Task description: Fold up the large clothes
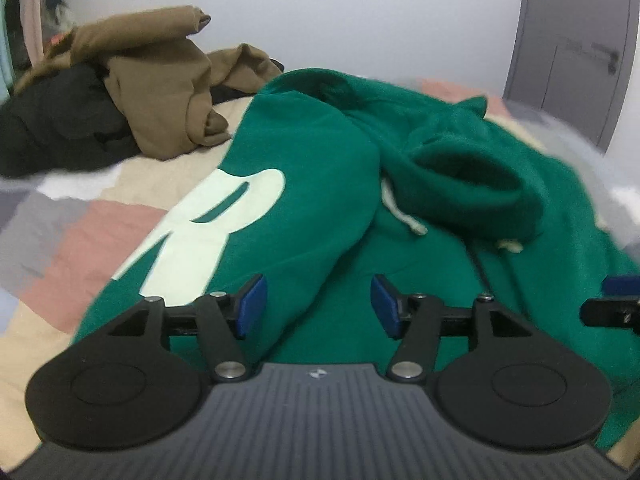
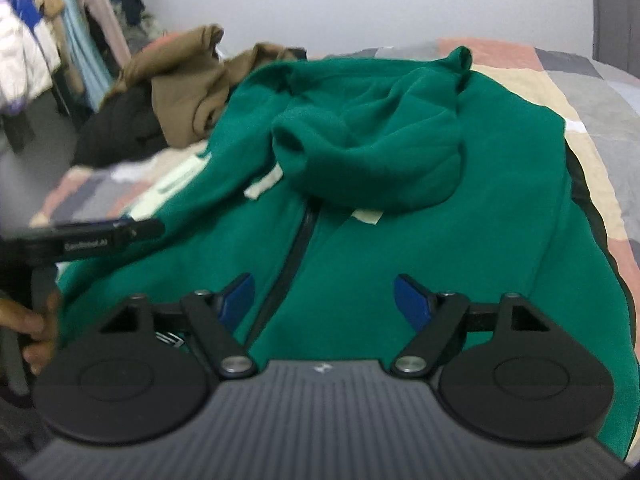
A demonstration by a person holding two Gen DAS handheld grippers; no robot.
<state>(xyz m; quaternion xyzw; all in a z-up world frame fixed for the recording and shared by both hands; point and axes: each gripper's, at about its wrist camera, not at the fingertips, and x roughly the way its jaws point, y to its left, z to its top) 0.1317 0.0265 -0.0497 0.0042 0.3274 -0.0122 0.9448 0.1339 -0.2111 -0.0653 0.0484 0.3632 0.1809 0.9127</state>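
Observation:
A green zip hoodie (image 1: 320, 184) lies spread on the bed, its hood (image 1: 460, 184) bunched toward the far side and a big pale letter (image 1: 200, 232) on the left part. My left gripper (image 1: 319, 306) hovers open over a folded-over part of the hoodie, blue pads apart, nothing pinched. In the right wrist view the hoodie (image 2: 400, 240) fills the middle, its dark zipper (image 2: 298, 248) running toward me. My right gripper (image 2: 325, 302) stands open just right of the zipper, nothing gripped. The left gripper (image 2: 112, 234) shows at the left edge, held by a hand (image 2: 36, 328).
A brown garment (image 1: 160, 80) and a black one (image 1: 60, 128) are piled at the far left of the patchwork bedspread (image 1: 80, 240). A grey door (image 1: 572, 52) stands at the right. Hanging clothes (image 2: 60, 40) line the left wall.

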